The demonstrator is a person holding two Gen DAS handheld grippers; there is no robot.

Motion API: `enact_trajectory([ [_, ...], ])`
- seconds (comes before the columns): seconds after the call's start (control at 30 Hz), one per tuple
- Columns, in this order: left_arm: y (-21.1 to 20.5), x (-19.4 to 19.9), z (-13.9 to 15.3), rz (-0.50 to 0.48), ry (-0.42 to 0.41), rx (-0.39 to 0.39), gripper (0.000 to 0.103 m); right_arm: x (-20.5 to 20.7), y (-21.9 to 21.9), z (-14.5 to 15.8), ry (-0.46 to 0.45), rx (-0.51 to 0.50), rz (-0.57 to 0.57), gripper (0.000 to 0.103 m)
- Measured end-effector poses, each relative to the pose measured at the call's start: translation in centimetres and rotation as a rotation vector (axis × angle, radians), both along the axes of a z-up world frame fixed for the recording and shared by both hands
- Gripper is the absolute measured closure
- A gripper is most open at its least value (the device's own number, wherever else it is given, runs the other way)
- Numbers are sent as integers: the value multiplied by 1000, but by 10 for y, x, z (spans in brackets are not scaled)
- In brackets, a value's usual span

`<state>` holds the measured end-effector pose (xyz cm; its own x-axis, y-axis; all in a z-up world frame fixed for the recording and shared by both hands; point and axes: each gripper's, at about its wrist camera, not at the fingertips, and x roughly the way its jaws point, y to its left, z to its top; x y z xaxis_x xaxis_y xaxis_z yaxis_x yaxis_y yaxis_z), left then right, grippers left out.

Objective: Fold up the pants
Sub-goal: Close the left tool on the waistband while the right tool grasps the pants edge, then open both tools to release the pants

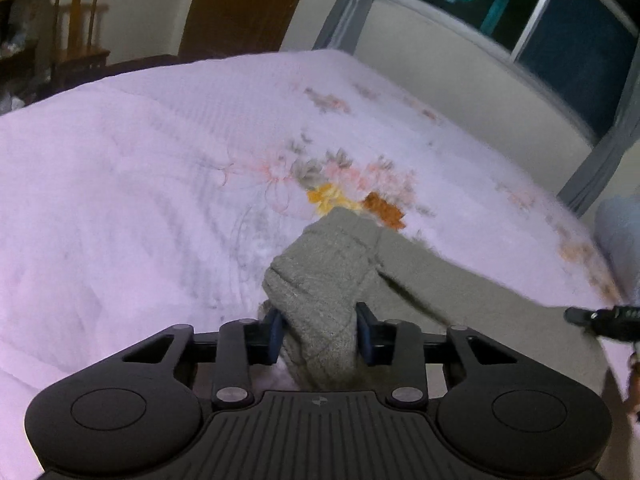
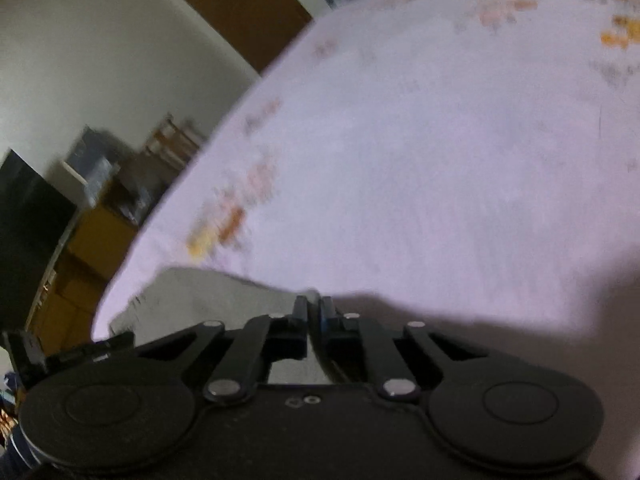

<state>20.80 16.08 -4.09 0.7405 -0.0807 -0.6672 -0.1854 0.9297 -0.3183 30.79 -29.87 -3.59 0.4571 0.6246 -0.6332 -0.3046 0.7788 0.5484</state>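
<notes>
Grey-green pants [image 1: 332,256] lie on a pale pink quilt [image 1: 140,180] with a flower print. In the left wrist view one end of them is bunched up between the blue pads, and my left gripper [image 1: 320,326] is shut on that thick fold. The rest of the cloth stretches right towards my right gripper [image 1: 572,315], whose black tip sits at the cloth's edge. In the blurred right wrist view my right gripper [image 2: 314,306] has its jaws pressed together. The pants [image 2: 200,296] run in from the left and end right at its fingertips, seemingly pinched there.
The quilt [image 2: 440,160] covers a wide bed. Beyond it are a wooden chair [image 1: 78,28], a brown door [image 1: 240,4], a dark window [image 1: 520,12] with grey curtains [image 1: 348,4], and a yellow-brown cabinet [image 2: 92,240]. A pale blue shape [image 1: 620,240] sits at the bed's right edge.
</notes>
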Motion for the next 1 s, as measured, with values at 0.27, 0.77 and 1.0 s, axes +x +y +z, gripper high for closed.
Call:
enact_trajectory([
  [0.27, 17, 0, -17, 2, 20, -77, 63, 2, -5, -29, 6, -176, -136, 103],
  [0.77, -32, -62, 51, 46, -129, 220, 0, -227, -148, 67, -216, -83, -475, 74],
  [1.0, -100, -87, 53, -113, -151, 258, 0, -399, -224, 64, -275, -35, -808, 38],
])
